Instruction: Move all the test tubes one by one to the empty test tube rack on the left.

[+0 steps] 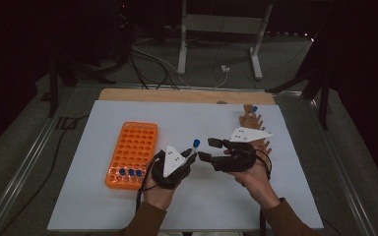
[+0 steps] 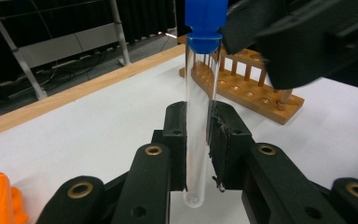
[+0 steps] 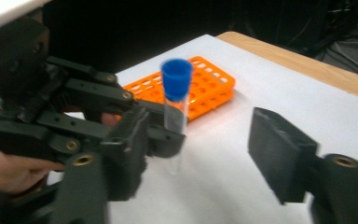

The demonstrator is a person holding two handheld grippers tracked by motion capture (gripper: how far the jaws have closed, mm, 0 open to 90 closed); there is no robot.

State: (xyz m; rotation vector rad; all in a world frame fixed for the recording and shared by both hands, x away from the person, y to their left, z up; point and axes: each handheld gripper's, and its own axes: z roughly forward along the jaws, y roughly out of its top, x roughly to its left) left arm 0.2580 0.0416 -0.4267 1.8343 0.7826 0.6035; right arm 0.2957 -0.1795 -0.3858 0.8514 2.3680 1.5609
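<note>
One clear tube (image 2: 198, 116) with blue cap, light, slick, fragile: left tongs (image 2: 198, 140) clamp mid-body; right tongs (image 3: 200, 154) half open, holding nothing.

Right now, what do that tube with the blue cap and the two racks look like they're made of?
Tube: clear and glossy, glass or hard plastic; the table shows through it. Blue cap: opaque, smooth, likely plastic. Orange rack: bright, uniform colour with moulded holes, likely plastic. Brown rack: pale wood by its grain and pegs, unvarnished-looking.
</note>
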